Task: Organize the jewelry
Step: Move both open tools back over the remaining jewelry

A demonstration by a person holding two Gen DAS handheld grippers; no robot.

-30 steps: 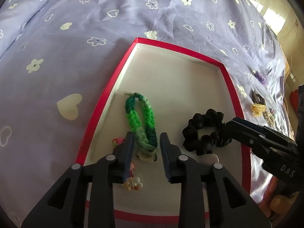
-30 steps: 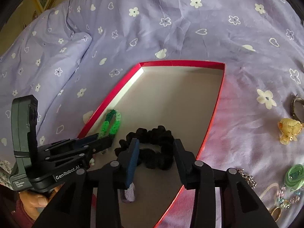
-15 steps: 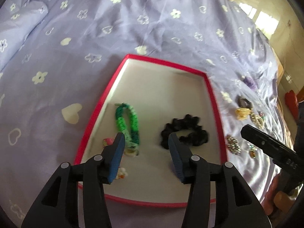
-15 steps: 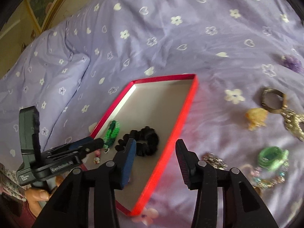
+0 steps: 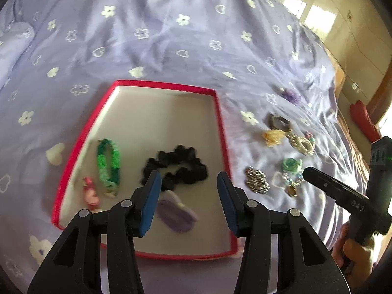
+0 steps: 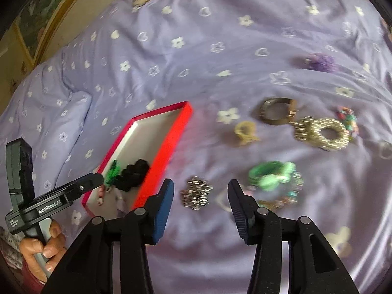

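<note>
A red-rimmed tray (image 5: pixel 221 127) on the bed holds a green braided band (image 5: pixel 109 164), a black scrunchie (image 5: pixel 176 166), a pink charm (image 5: pixel 90 193) and a blurred lilac piece (image 5: pixel 176 213). My left gripper (image 5: pixel 189 176) hovers open above the tray's near half, holding nothing. My right gripper (image 6: pixel 201 183) hangs over the bedspread right of the tray (image 6: pixel 171 142), its jaws opening and empty. Below it lie a silver sparkly piece (image 6: pixel 197 193) and a green bracelet (image 6: pixel 272 175).
More jewelry is spread on the lilac bedspread right of the tray: a glittering gold ring (image 6: pixel 323 132), a brown bangle (image 6: pixel 276 111), a yellow clip (image 6: pixel 245 131) and a purple flower (image 6: pixel 321 61). A pillow lies at far left, and a person's hand (image 6: pixel 41 247) grips the left handle.
Both grippers opened, let go and drew back from the tray. The left one rose above it. The right one swung right, out over the loose jewelry on the bedspread.
</note>
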